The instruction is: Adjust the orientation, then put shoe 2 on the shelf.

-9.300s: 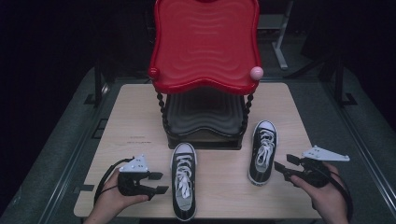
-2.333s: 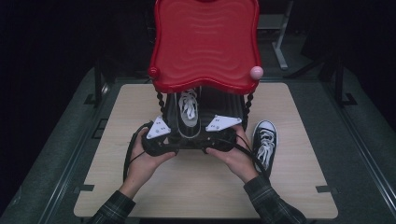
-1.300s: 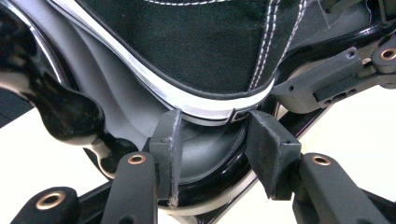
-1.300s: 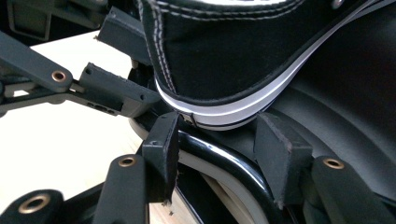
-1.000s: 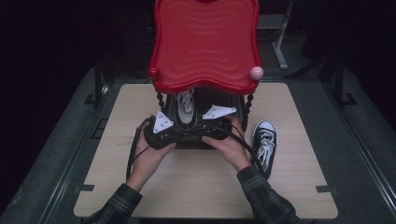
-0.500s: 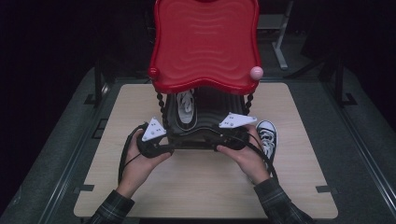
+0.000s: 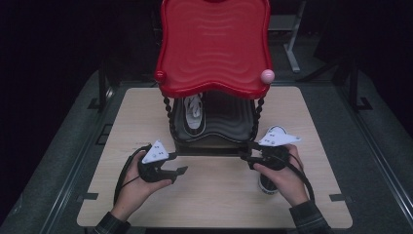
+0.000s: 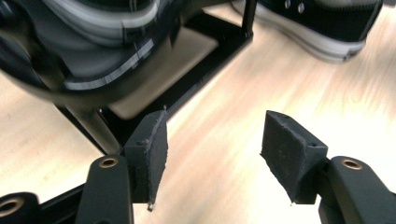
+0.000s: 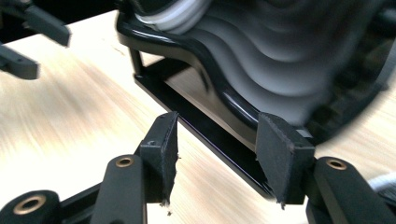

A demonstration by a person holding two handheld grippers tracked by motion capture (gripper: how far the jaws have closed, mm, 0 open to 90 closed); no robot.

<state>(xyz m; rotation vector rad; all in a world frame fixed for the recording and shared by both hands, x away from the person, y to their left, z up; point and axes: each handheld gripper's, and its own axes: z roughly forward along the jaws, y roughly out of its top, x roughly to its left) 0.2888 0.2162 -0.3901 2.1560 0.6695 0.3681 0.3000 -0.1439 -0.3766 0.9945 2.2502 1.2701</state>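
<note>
The left hand-held gripper (image 7: 181, 163) hangs low over the pale wooden counter (image 7: 214, 200), just in front of the left foot of the two-tier stand with a glossy red scalloped top tray (image 7: 214, 44) and a black rippled lower tray (image 7: 229, 127). Its jaws have just been opening and now stand spread, with nothing between them — in the left gripper view only bare wood shows between the pads (image 8: 152, 144), and the stand's black base frame (image 8: 205, 65) runs just beyond them.

The right hand-held gripper (image 7: 246, 155) sits at the front right corner of the stand, its tips pointing toward the base frame. Its jaws are parted and pinch nothing; in the right gripper view the black frame bar (image 9: 215, 135) passes behind the gap, and the pads are not pressed on it.

One black canvas sneaker with white laces and a white rubber toe (image 7: 194, 113) lies on the lower tray, on its left half, toe toward the person. The second matching sneaker (image 7: 265, 183) lies on the counter right of the stand — mostly covered by the right hand (image 7: 282, 173), with only its white toe peeking out in the high view. The two grippers are well apart.
</note>
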